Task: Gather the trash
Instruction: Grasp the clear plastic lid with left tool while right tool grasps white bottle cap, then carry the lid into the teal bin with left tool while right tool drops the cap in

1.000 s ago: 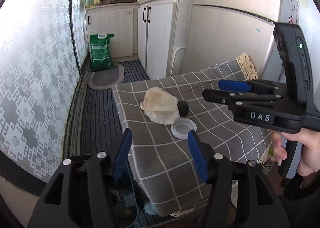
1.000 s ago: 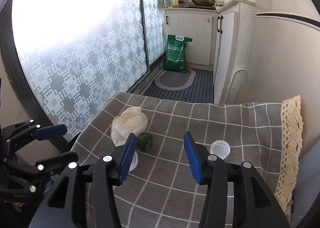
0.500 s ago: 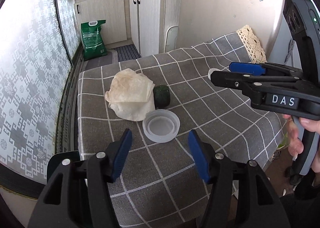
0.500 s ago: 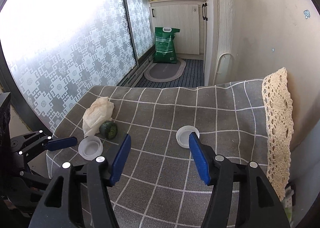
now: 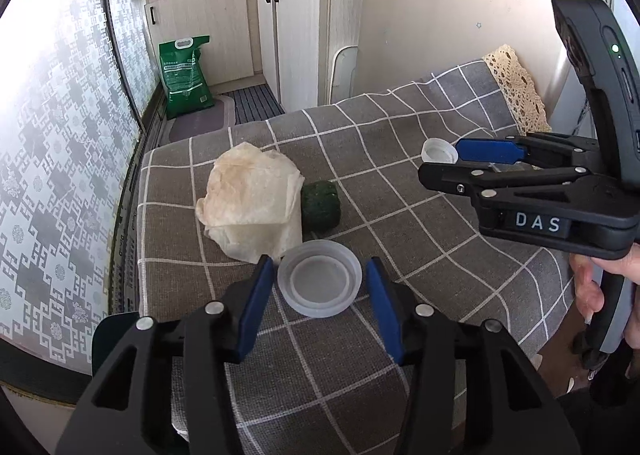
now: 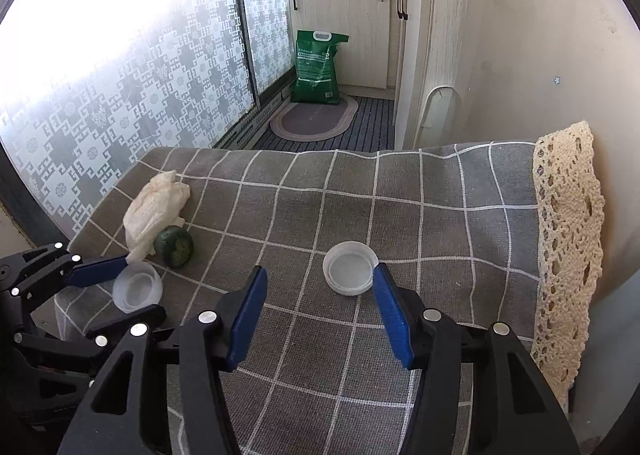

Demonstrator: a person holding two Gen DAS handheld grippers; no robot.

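On the grey checked tablecloth (image 5: 420, 223) lie a crumpled stained paper napkin (image 5: 252, 195), a dark green cucumber stub (image 5: 321, 205), a translucent plastic lid (image 5: 320, 282) and a smaller white cap (image 6: 350, 272). My left gripper (image 5: 320, 275) is open, its blue pads on either side of the translucent lid, close to its rim. My right gripper (image 6: 320, 279) is open just in front of the white cap, which sits by its right pad. The napkin (image 6: 154, 211), the stub (image 6: 176, 246) and the lid (image 6: 137, 291) also show in the right wrist view.
A lace trim (image 6: 568, 239) edges the cloth on the right by a white wall. Beyond the table are white cabinets (image 5: 280, 23), a green bag (image 5: 185, 73) on the floor, an oval mat (image 6: 314, 119) and patterned glass doors (image 6: 120, 67) on the left.
Both grippers have moved forward and down toward the table. The left one now straddles the translucent lid and has narrowed a little; the right one has come up to the white cap.
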